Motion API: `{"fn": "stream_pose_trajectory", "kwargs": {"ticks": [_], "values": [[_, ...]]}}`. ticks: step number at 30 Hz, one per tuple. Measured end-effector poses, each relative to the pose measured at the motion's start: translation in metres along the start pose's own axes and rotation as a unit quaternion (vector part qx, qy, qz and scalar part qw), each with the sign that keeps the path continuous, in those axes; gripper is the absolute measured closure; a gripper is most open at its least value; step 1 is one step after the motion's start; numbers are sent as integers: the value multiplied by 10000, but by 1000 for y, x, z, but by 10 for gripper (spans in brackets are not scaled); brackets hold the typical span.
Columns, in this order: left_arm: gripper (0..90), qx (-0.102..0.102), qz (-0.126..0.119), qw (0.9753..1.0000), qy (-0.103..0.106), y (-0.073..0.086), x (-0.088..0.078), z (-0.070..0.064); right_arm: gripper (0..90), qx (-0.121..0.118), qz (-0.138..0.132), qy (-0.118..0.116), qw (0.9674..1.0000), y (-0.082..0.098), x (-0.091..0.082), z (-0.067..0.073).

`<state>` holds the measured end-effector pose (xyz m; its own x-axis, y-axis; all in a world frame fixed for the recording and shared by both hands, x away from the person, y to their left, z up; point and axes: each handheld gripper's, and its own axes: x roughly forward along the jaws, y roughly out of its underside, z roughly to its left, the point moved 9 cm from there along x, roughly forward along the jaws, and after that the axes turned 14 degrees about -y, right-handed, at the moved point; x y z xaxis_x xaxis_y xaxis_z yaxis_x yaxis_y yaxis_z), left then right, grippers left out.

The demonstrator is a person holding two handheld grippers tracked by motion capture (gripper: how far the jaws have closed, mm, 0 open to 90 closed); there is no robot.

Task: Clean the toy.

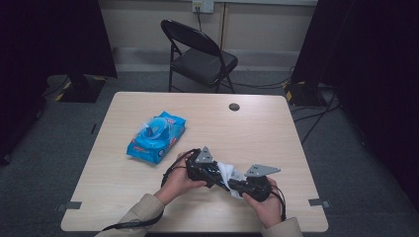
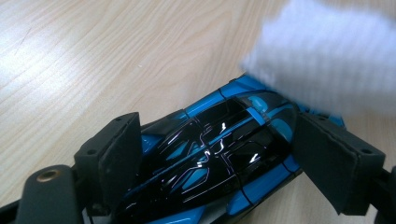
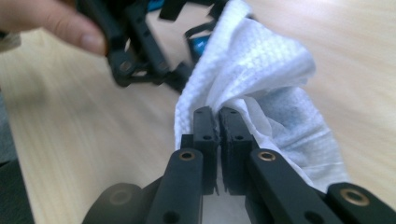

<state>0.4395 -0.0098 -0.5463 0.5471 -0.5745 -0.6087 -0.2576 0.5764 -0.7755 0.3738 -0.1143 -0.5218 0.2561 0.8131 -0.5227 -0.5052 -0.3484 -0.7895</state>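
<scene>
- Near the table's front edge, a glossy black-and-blue toy car sits clamped between the two black padded jaws of the left hand-held gripper, held just above the pale wooden table.
- Against the car's front end lies a white textured wet wipe; it looks to be touching the blue bodywork, though it is blurred in the left gripper view.
- Pressed together, the jaws of the right hand-held gripper pinch a fold of that wipe, and the rest drapes down beside them.
- From above, both grippers meet tip to tip, with the wipe between them.
- Farther back and to the left on the table rests a blue wet-wipe pack with its lid open.
- Behind the table stands a black folding chair.
</scene>
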Motion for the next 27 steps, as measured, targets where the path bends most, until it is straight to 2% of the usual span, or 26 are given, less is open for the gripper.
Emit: {"fn": "stream_pose_trajectory", "kwargs": {"ticks": [4,10,18,27], "values": [[162,0,16,10000,1,0,0,0,866,75,-161,148,9997,-5,-11,-13],[162,2,6,10000,3,0,0,0,865,124,-149,422,9989,-9,-13,-36],[162,3,17,10000,16,0,0,0,861,152,-102,686,9975,-17,-2,-63],[162,-16,-17,10000,17,0,0,-1,858,171,138,792,9966,-13,21,-75]]}}
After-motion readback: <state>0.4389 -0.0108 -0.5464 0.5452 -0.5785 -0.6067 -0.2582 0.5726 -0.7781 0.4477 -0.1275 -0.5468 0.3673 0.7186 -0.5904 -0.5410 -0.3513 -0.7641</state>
